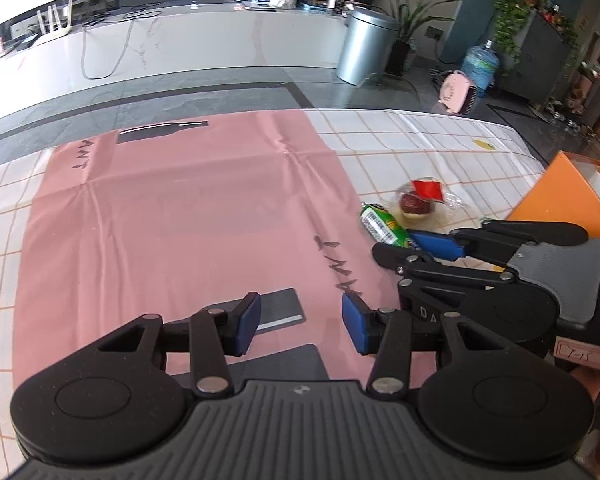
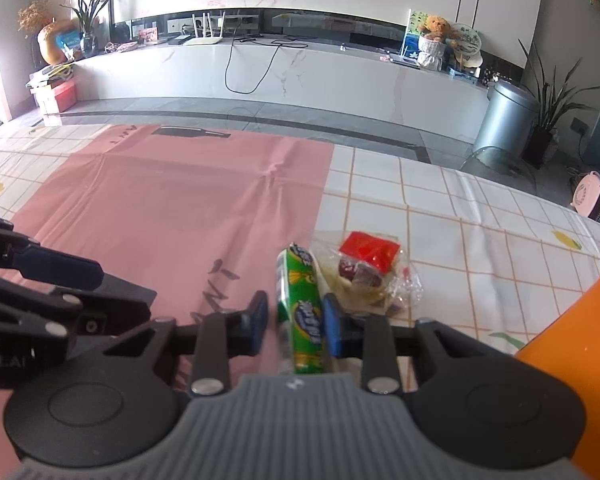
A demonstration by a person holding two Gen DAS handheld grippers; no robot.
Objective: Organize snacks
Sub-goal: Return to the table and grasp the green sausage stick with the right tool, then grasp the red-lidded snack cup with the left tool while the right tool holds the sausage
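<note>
your pink cloth [image 1: 180,216] reads "ant"; the green snack pack [image 2: 302,312] shows a barcode, its lettering too blurred to read. your right gripper [image 2: 296,324] has its jaws narrowed around that pack on the bench [image 2: 480,216], beside a clear bag [image 2: 374,268]. your left gripper [image 1: 300,320] hovers over the cloth, jaws wide, holding nothing.

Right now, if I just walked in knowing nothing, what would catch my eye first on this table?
Probably the green snack packet, standing out between the blue pads of the right gripper, which are close around it though contact is unclear. Just right of it lies a clear bag with a red label. The left gripper hovers open over the big pink cloth.
</note>
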